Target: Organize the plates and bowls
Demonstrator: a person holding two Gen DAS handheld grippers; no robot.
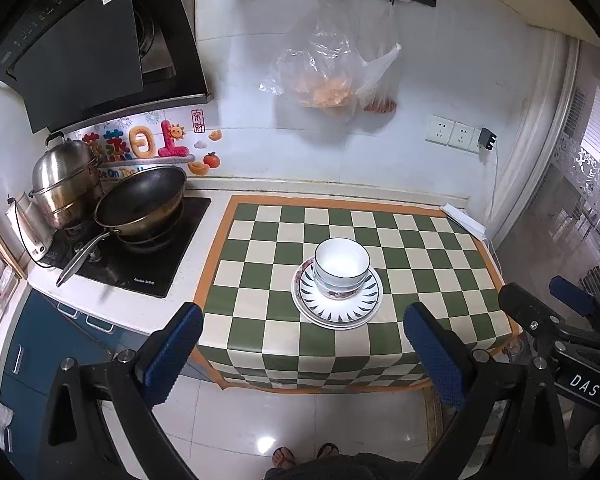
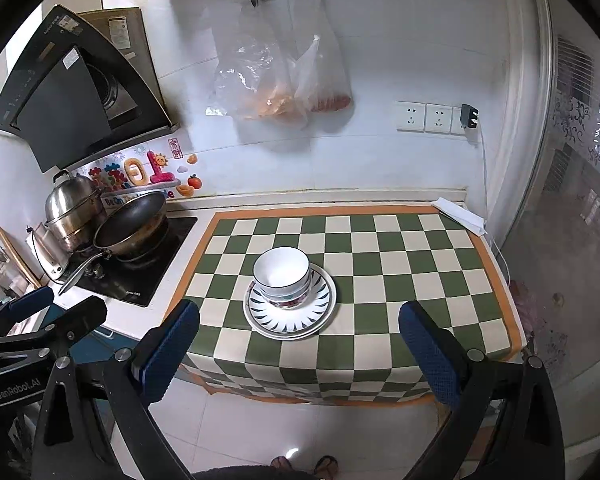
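Note:
A stack of white bowls (image 1: 342,266) with dark rims sits on stacked plates (image 1: 337,312) with a dark leaf pattern, on the green and cream checked cloth (image 1: 420,272). The same bowls (image 2: 282,272) and plates (image 2: 289,322) show in the right wrist view. My left gripper (image 1: 304,344) is open and empty, held back from the table's front edge, above the floor. My right gripper (image 2: 300,344) is open and empty, also back from the edge. The right gripper shows at the right of the left wrist view (image 1: 548,312).
A stove (image 1: 131,248) with a black wok (image 1: 141,202) and a steel steamer pot (image 1: 65,182) stands left of the cloth. A kettle (image 1: 27,224) is at far left. Plastic bags (image 1: 324,68) hang on the wall. Wall sockets (image 1: 456,134) are at the right.

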